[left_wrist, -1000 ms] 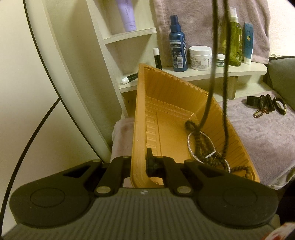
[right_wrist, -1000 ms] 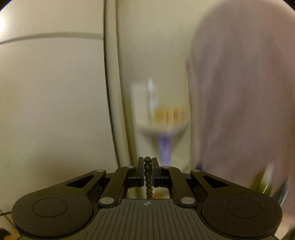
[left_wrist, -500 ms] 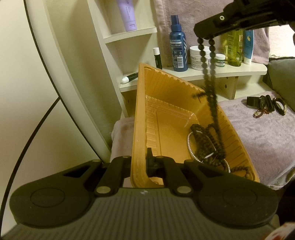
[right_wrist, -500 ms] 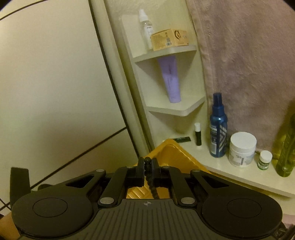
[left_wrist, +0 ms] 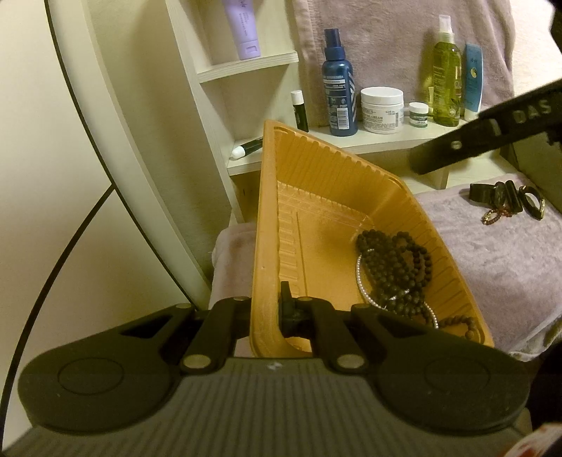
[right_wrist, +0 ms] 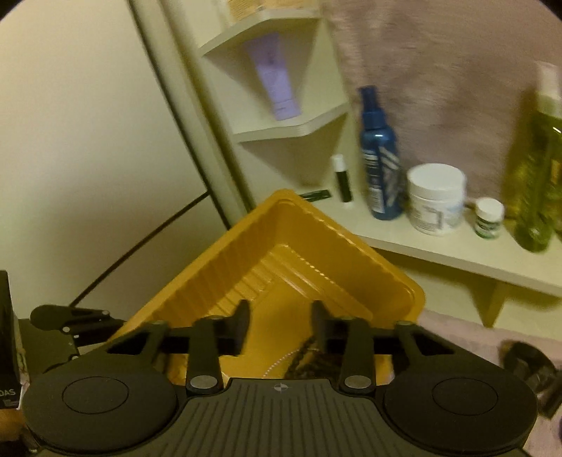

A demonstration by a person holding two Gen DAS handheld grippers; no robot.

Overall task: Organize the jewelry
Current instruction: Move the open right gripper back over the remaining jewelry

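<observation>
My left gripper (left_wrist: 267, 306) is shut on the near wall of an orange plastic tray (left_wrist: 316, 175) and holds it tilted. A dark beaded necklace (left_wrist: 393, 267) lies piled in the tray over a silver pearl strand (left_wrist: 360, 281). My right gripper (right_wrist: 281, 323) is open and empty just above the tray (right_wrist: 281, 225); it also shows at the upper right of the left wrist view (left_wrist: 491, 140). More jewelry (left_wrist: 505, 200), dark bangles and a small chain, lies on the mauve towel (left_wrist: 491, 253) at the right.
A cream shelf (left_wrist: 379, 144) behind the tray carries a blue spray bottle (left_wrist: 339, 84), a white cream jar (left_wrist: 382, 109), a small jar, a green bottle (left_wrist: 446, 70) and a lip balm. A purple tube (left_wrist: 244, 28) stands on the corner shelf above. A wall is at the left.
My right gripper came down over the tray, opened and let go of the beaded necklace, which now lies wholly in the tray. My left gripper has kept the tray still.
</observation>
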